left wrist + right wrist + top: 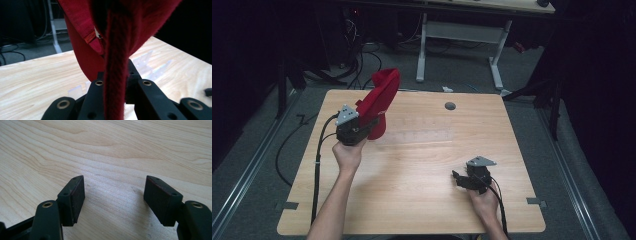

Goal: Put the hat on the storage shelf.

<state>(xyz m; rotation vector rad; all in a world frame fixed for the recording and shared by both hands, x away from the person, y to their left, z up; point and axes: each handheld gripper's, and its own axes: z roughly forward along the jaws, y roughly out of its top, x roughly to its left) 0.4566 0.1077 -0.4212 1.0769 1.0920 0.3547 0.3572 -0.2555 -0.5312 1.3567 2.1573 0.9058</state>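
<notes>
In the high view, a red cloth (382, 97) is held up at the upper left of the frame, raised above the far left part of the wooden counter (422, 195). It is gripped at its lower end by the left tool (364, 125), which is held in the person's left hand (348, 152); the cloth rises from there toward the top of the frame, leaning to the right. In the left gripper view, a thick seamed fold of the red cloth (113, 75) is seen running straight up between the two black jaws of the left tool (115, 86), which are closed tightly against it on both sides. A small red label (90, 38) is sewn to the cloth at the upper middle of that frame. A clear plastic piece (419, 131) is seen lying flat on the counter just to the right of the hanging cloth.

The right tool (462, 179) is seen at the lower right of the high view, held low over the counter by the right hand (484, 200), well apart from the cloth. In the right gripper view, the jaws of the right tool (113, 200) are spread wide, with bare wood between them and nothing gripped.

A round grey grommet (450, 106) is set in the counter near its far edge.
</notes>
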